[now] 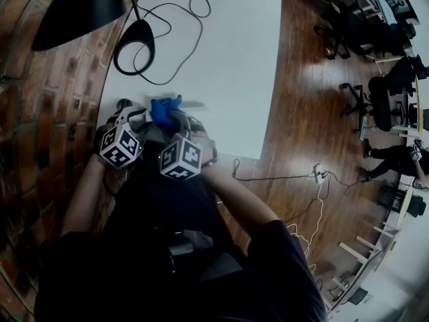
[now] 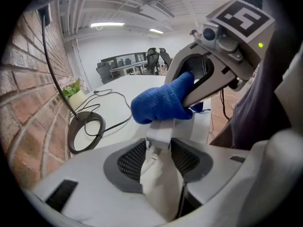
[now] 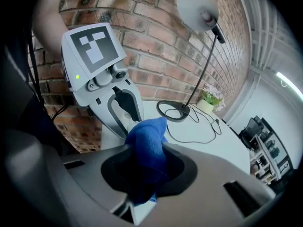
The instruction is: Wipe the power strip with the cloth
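We see the left gripper (image 2: 158,150) clamped on the white power strip (image 2: 163,188), over the table's (image 1: 228,59) near edge. Right gripper (image 3: 144,148) grips the blue cloth (image 3: 147,171), apparently touching the strip's far end.

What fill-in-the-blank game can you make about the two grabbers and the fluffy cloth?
1. The right gripper is shut on a cloth coloured ____.
2. The left gripper is shut on the white ____.
3. The lamp base stands on the white ____.
4. The wall behind it is made of ____.
Missing words: blue; power strip; table; brick.
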The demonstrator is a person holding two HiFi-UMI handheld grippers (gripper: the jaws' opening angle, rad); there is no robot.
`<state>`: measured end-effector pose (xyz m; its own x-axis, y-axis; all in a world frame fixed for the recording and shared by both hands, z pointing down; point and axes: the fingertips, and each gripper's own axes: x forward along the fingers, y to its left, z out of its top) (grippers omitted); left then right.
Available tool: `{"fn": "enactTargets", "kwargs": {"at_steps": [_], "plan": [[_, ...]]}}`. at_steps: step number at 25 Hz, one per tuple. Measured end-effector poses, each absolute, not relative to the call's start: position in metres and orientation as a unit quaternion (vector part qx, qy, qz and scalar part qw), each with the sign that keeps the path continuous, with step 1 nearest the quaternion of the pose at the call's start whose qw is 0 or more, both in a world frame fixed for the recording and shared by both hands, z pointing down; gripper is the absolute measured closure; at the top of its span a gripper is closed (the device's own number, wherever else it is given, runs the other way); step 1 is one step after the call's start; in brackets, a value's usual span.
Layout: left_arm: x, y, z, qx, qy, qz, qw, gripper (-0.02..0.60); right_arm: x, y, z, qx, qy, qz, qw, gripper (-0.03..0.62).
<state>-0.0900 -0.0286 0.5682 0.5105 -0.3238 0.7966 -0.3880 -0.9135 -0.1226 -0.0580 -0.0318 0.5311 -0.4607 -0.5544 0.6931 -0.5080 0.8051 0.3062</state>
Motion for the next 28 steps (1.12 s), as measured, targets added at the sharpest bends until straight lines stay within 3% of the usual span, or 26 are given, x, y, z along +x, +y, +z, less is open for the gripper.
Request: {"fn": "enactTargets", "kwargs": {"at_steps": [10, 20, 28], "plan": [[-0.092, -0.029, 0.569, 0.869, -0.198, 0.452, 0.032, 0.402, -0.113, -0.028, 0.529, 0.261, -0.877, 0.003, 0.403, 0.53], [-0.092, -0.029, 0.57, 0.866, -0.184, 0.464, 0.03, 0.396, -0.089, -0.01, 0.499, 0.253, -0.907, 0.135, 0.309, 0.525], [-0.093, -0.029, 0.57, 0.861, -0.186, 0.472, 0.015, 0.393, -0.064, -0.036, 0.52, 0.286, -0.879, 0.084, 0.372, 0.522]]}}
